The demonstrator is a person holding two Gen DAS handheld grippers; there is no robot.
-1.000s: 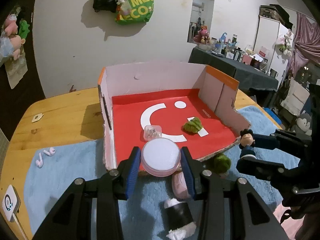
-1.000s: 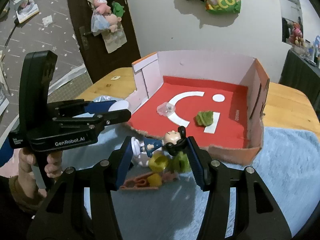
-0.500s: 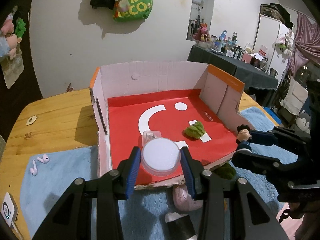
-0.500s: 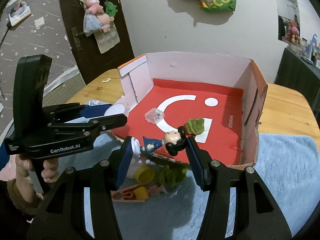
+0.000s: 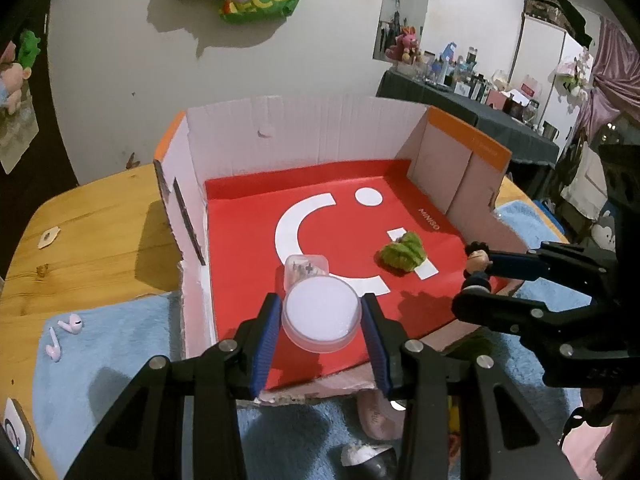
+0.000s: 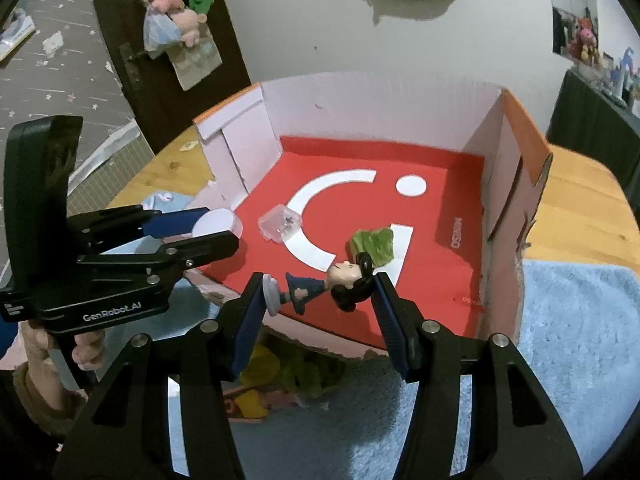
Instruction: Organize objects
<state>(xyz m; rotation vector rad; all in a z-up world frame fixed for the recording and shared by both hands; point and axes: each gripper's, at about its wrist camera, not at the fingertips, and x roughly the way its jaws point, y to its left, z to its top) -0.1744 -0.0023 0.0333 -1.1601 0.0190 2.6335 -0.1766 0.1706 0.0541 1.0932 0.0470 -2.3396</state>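
An open cardboard box (image 5: 320,132) (image 6: 380,104) with a red floor stands on the table. My left gripper (image 5: 319,320) (image 6: 208,224) is shut on a round clear jar with a white lid (image 5: 319,317) (image 6: 218,222), held over the box's near left part. My right gripper (image 6: 320,292) (image 5: 476,276) is shut on a small figurine (image 6: 320,286) (image 5: 476,268) with a blue dress and black hair, lying sideways between the pads above the box's front edge. Inside the box lie a small clear case (image 5: 306,270) (image 6: 280,224) and a green plush piece (image 5: 402,254) (image 6: 374,242).
A blue fluffy mat (image 5: 100,360) (image 6: 572,340) covers the wooden table (image 5: 92,232). White earbuds (image 5: 64,334) lie on the mat at the left. Yellow and green toys (image 6: 276,376) and a pink item (image 5: 374,416) sit before the box. A hand (image 6: 86,350) holds the left gripper.
Both grippers have moved forward over the box's front edge, each carrying its object. The jar now hangs beside the clear case, and the figurine is over the red floor.
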